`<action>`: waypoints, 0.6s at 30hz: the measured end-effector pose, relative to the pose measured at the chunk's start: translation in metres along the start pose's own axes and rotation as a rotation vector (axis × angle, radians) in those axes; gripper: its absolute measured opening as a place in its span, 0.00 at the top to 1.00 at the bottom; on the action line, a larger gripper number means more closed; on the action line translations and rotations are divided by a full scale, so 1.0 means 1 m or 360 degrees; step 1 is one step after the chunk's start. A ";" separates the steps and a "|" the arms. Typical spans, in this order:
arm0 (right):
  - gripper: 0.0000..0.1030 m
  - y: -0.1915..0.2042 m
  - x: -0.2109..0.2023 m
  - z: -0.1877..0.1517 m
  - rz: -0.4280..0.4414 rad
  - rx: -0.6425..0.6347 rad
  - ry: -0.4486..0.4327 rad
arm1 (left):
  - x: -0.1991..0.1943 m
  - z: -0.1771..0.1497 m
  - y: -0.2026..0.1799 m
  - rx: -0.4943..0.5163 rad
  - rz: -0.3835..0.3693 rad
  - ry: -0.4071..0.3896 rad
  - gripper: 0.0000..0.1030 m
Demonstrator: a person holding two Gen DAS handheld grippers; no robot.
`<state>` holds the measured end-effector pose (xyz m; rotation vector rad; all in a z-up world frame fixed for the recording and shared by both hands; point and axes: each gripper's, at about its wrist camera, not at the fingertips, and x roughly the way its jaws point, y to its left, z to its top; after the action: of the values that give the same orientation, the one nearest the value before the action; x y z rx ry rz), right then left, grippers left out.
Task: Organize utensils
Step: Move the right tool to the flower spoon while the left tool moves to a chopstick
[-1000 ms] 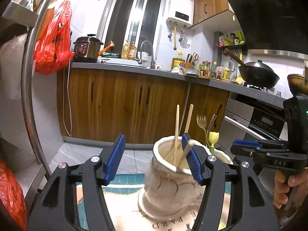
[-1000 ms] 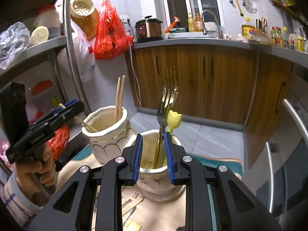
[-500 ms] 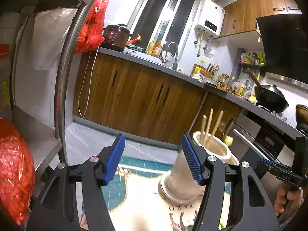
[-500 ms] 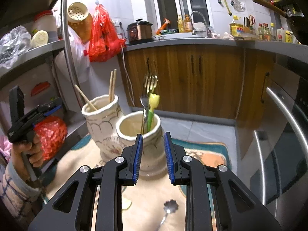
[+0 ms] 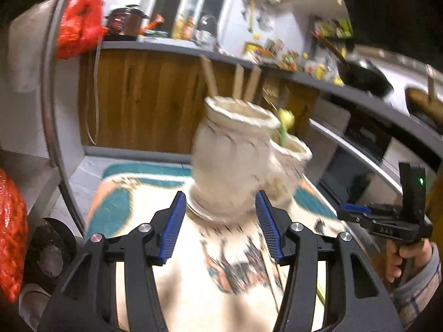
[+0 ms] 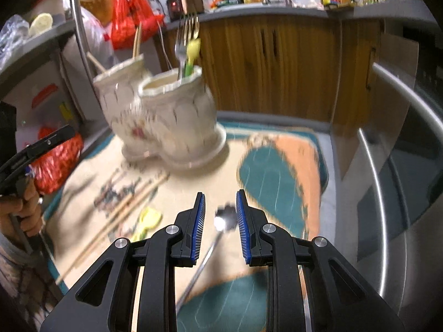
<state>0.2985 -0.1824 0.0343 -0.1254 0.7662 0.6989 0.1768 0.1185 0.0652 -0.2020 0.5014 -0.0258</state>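
Two white ceramic jars stand side by side on a patterned mat (image 6: 277,179). The nearer jar (image 5: 229,160) holds chopsticks (image 5: 238,83). The other jar (image 6: 180,121) holds a fork (image 6: 187,36) and a yellow-tipped utensil (image 6: 193,51). My left gripper (image 5: 218,196) is closing, its pads either side of the nearer jar's base but not pressing it. My right gripper (image 6: 221,195) is narrowly open above a metal utensil (image 6: 205,260) with a flower-shaped head, lying on the mat. Loose chopsticks (image 6: 124,207) and a yellow utensil (image 6: 148,220) lie to its left.
A steel shelf pole (image 5: 49,110) and red bags (image 5: 11,235) stand at the left. Wooden cabinets (image 6: 277,63) run behind the mat, and an oven front (image 6: 401,193) is to the right. A hand (image 5: 398,257) holds the right gripper beside the jars.
Both grippers dropped lower. The left one swung back so the chopstick jar sits between its narrower jaws. The right one pulled back from the jars and tilted down over the metal utensil.
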 end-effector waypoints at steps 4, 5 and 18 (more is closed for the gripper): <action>0.75 0.006 0.005 -0.018 0.0003 -0.0009 0.0087 | 0.010 -0.023 -0.019 0.0040 -0.0004 0.0130 0.58; 0.74 0.007 0.005 -0.020 0.0002 -0.0013 0.0098 | 0.014 -0.030 -0.021 0.0041 -0.0013 0.0183 0.60; 0.75 0.019 0.014 -0.036 -0.0038 -0.0105 0.0200 | 0.034 -0.080 -0.059 0.0239 -0.0004 0.0504 0.74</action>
<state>0.2726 -0.1732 0.0014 -0.2399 0.8604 0.6985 0.1695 0.0432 -0.0075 -0.0505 0.8119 -0.0984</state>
